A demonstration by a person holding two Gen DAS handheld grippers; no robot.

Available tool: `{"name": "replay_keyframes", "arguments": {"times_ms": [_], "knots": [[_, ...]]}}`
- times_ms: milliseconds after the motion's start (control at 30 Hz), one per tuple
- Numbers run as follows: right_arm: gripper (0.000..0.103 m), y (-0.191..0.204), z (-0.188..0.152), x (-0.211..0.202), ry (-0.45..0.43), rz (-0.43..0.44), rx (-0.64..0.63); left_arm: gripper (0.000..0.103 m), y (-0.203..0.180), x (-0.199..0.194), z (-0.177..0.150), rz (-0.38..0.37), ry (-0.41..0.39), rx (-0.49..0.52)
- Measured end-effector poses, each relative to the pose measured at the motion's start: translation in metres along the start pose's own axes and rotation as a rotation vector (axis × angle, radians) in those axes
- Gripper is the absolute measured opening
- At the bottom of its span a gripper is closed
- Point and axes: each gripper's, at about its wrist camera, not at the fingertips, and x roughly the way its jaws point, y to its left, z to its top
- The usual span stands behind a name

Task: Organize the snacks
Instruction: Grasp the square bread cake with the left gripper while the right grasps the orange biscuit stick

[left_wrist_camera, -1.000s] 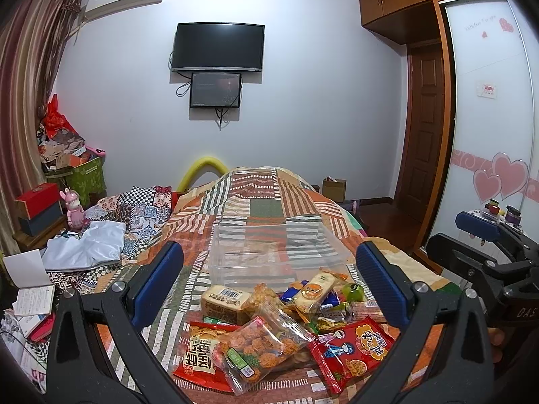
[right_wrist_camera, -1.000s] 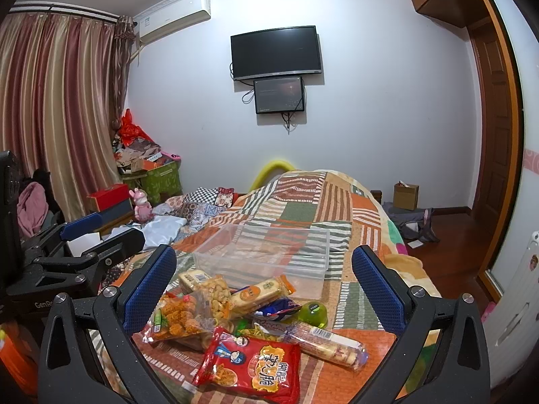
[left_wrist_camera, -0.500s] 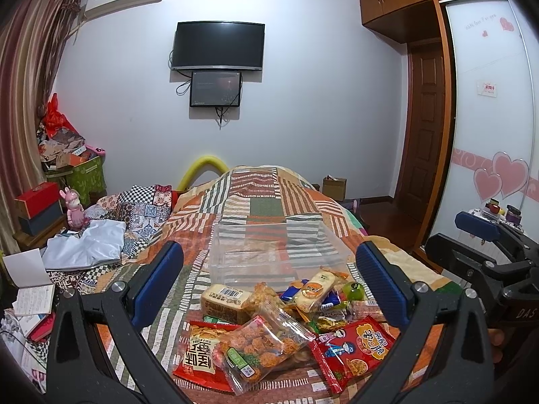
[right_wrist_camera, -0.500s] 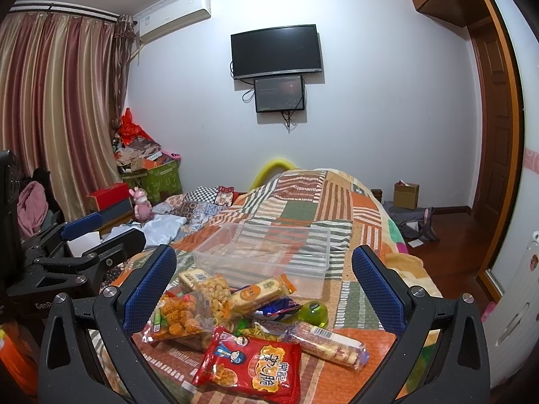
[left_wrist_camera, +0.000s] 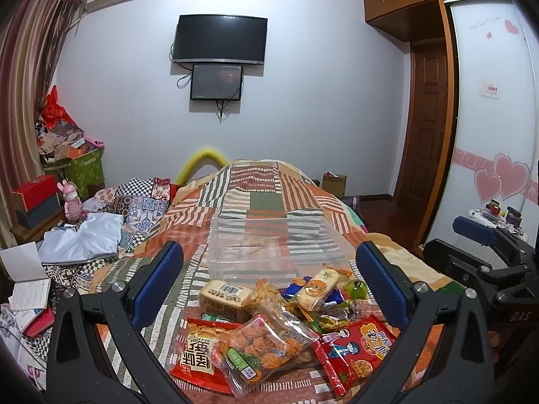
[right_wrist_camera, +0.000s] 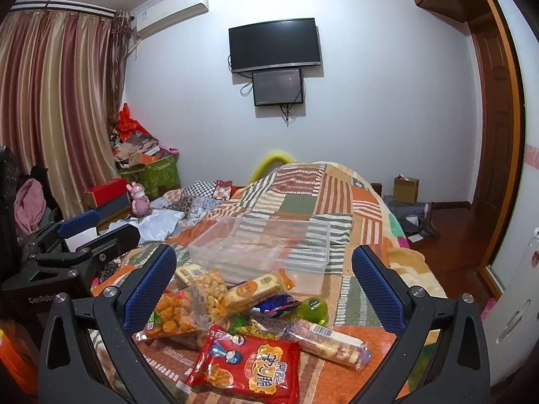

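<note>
Nothing has moved since a second ago: my two tools hang where they were over the snack pile on the bed. Snacks lie heaped on the patchwork quilt (left_wrist_camera: 266, 198) just in front of the clear plastic bin (left_wrist_camera: 273, 245), none inside it that I can see. Nearest the bin sit a tan bread pack (left_wrist_camera: 225, 298) and a long cracker pack (right_wrist_camera: 256, 288); a green jelly cup (right_wrist_camera: 315, 308) rests beside the bin's right front corner. Farther from the bin lie a clear bag of orange puffs (left_wrist_camera: 262, 346), a red snack bag (right_wrist_camera: 249, 362) and a long biscuit sleeve (right_wrist_camera: 328, 338). My left tool (left_wrist_camera: 269, 282) is spread wide and grips nothing; my right tool (right_wrist_camera: 264, 281) is likewise wide apart and empty-handed. Beyond the bin, a television (right_wrist_camera: 274, 45) hangs on the wall, with striped curtains (right_wrist_camera: 57, 107) to its left.
</note>
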Motion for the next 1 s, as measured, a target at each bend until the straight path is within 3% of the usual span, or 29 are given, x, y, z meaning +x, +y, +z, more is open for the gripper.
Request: {"name": "replay_keyframes", "arguments": {"times_ms": [200, 400, 633, 800, 1000], "knots": [[0.103, -0.009, -0.008, 0.021, 0.073, -0.008, 0.007, 0.103, 0.009, 0.022, -0.008, 0.0, 0.063, 0.002], [0.103, -0.021, -0.021, 0.047, 0.165, -0.036, 0.026, 0.103, 0.021, 0.059, -0.025, 0.008, 0.179, -0.003], [0.103, -0.031, -0.035, 0.077, 0.285, -0.001, 0.083, 0.103, 0.044, 0.102, -0.039, 0.03, 0.296, -0.026], [0.103, -0.029, -0.037, 0.091, 0.322, 0.028, 0.097, 0.093, 0.06, 0.126, -0.045, 0.042, 0.374, -0.028], [0.093, -0.025, -0.035, 0.109, 0.356, 0.04, 0.078, 0.089, 0.08, 0.143, -0.049, 0.059, 0.418, -0.033]]}}
